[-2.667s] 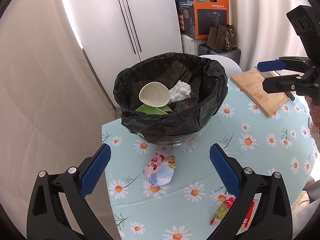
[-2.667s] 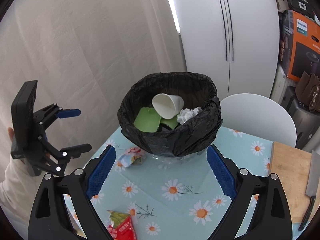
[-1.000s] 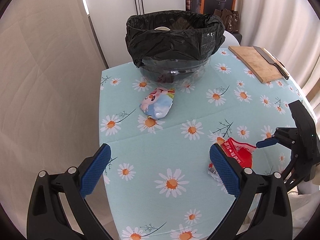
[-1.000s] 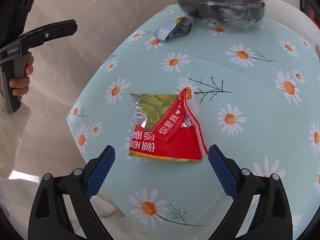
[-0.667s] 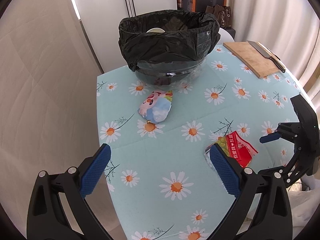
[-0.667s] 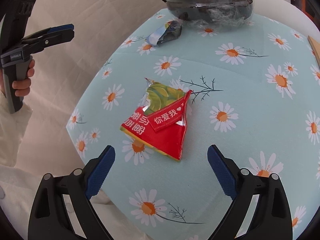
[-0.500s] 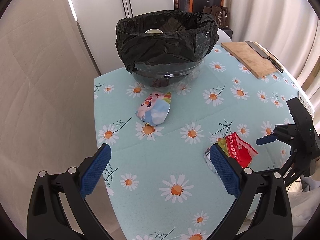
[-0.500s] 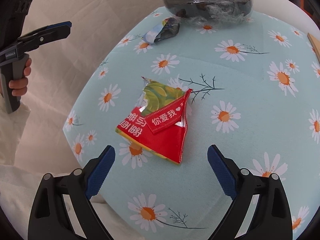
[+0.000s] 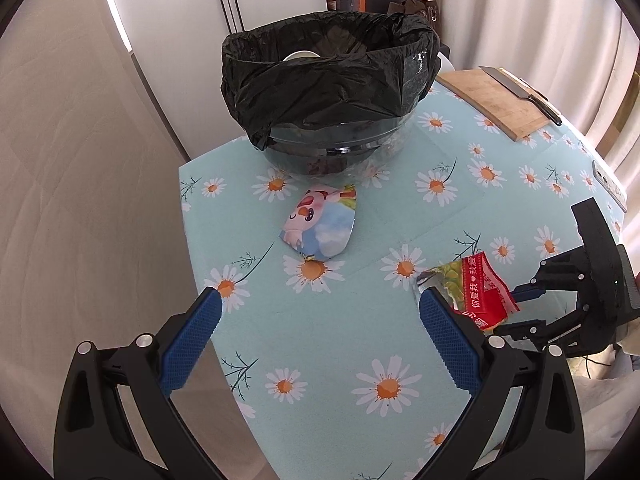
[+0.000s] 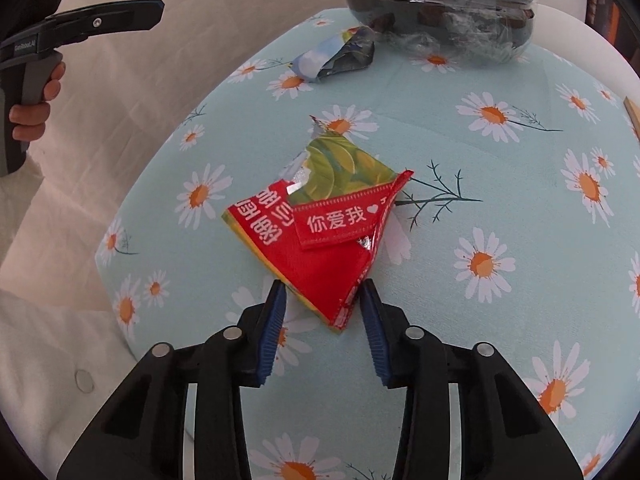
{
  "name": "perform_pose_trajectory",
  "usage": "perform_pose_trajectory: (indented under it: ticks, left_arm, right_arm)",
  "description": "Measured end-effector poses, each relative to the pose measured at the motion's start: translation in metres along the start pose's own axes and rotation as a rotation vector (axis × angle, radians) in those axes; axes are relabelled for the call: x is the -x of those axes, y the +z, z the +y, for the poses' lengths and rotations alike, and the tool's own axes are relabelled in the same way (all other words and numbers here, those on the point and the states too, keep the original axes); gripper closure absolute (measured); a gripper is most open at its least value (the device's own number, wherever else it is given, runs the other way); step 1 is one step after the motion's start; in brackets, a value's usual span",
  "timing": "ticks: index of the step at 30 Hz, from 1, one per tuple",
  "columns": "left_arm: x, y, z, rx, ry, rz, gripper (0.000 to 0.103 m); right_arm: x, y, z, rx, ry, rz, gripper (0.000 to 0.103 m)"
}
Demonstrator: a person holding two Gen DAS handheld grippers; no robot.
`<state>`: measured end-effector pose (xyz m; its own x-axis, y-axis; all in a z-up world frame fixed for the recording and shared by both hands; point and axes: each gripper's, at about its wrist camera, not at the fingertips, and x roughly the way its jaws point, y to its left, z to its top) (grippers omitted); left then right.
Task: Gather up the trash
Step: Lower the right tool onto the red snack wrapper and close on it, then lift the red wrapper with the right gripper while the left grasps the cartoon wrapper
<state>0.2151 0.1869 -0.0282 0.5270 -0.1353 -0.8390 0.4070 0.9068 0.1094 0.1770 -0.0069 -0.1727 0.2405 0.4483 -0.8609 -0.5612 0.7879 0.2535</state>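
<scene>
- Bin (image 9: 332,76) (clear bowl lined with a black bag) is seen at the far side of the daisy-print table (image 9: 360,340). A white cup (image 9: 301,55) is just visible inside it, so some trash is judged already collected. The rest of the contents are hidden by the bag rim.
- Two pieces are left on the table:
  - red snack wrapper (image 10: 320,236), lying flat near the front edge, well apart from the bin;
  - cartoon-print wrapper (image 9: 320,228), lying just in front of the bin, untouched.
- Right gripper (image 10: 322,320): jaws narrowed to a small gap, set either side of the near corner of the red snack wrapper. The pads are close to the foil, but contact cannot be confirmed. The wrapper is not lifted; it is flat on the cloth.
- Left gripper (image 9: 316,332): jaws spread wide, nothing held, hovering above the table's near edge and facing the bin.
- Step in hand is judged as the pinch on the red snack wrapper.
- Remaining: that pinch to be completed, the wrapper carried to the bin and dropped, then the same for the cartoon-print wrapper.
- Cutting board (image 9: 496,102) and knife (image 9: 520,94) at the far right are not taken as trash.
</scene>
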Motion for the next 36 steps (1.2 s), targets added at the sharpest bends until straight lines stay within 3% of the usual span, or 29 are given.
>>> perform_pose_trajectory:
  ticks: [4, 21, 28, 36]
  left_arm:
    - [-0.008, 0.003, 0.01, -0.01, -0.028, -0.006, 0.006]
    - [-0.062, 0.019, 0.025, -0.092, -0.149, 0.037, 0.006]
    - [-0.089, 0.039, 0.014, -0.148, -0.205, 0.035, 0.006]
    - [-0.128, 0.053, 0.014, -0.18, -0.217, 0.064, 0.006]
  right_arm:
    - [0.005, 0.004, -0.001, -0.045, -0.001, -0.043, 0.1]
    - [0.043, 0.009, 0.015, -0.181, -0.04, -0.086, 0.102]
    - [0.074, 0.008, 0.016, -0.232, -0.093, -0.128, 0.102]
    - [0.101, 0.006, 0.015, -0.305, -0.156, -0.172, 0.102]
